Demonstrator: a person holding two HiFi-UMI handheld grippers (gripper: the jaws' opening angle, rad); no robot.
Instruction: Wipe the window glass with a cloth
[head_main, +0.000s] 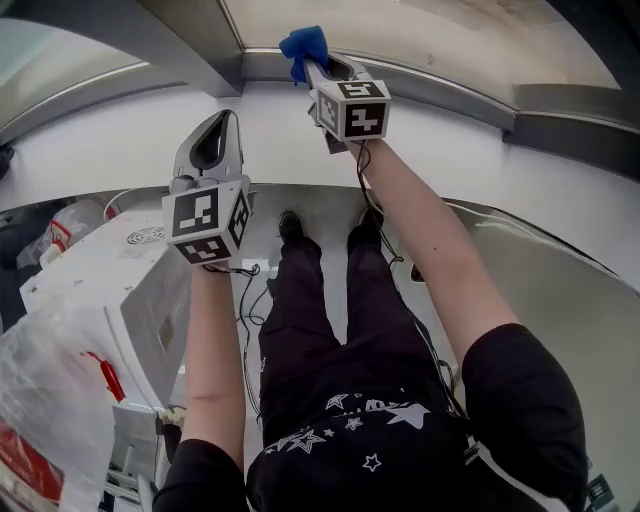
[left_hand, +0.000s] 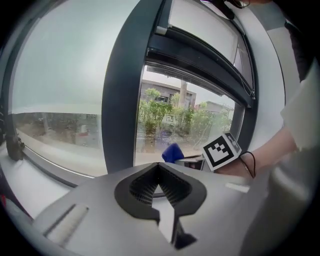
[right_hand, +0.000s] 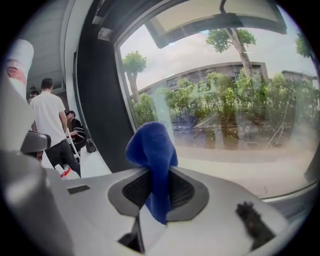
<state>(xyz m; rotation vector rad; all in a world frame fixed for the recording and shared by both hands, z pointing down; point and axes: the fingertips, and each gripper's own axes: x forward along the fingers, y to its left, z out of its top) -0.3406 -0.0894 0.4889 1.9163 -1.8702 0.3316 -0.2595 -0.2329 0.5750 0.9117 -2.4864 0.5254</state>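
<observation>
Up by glass, cloth pinched in right hand-held gripper (left hand-held gripper closed).

Right gripper: arm outstretched, jaws clamped on cloth near window glass. Left gripper: farther back, jaws together, empty.

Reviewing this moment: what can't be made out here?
Head view: whether the blue cloth touches the glass; the steep angle shows neither gap nor contact.
Right gripper view: the cloth's full size, as it is bunched in the right hand-held gripper's shut jaws.
Head view: the white appliance, cut off by the left edge.
Right gripper view: people at left, too small.
</observation>
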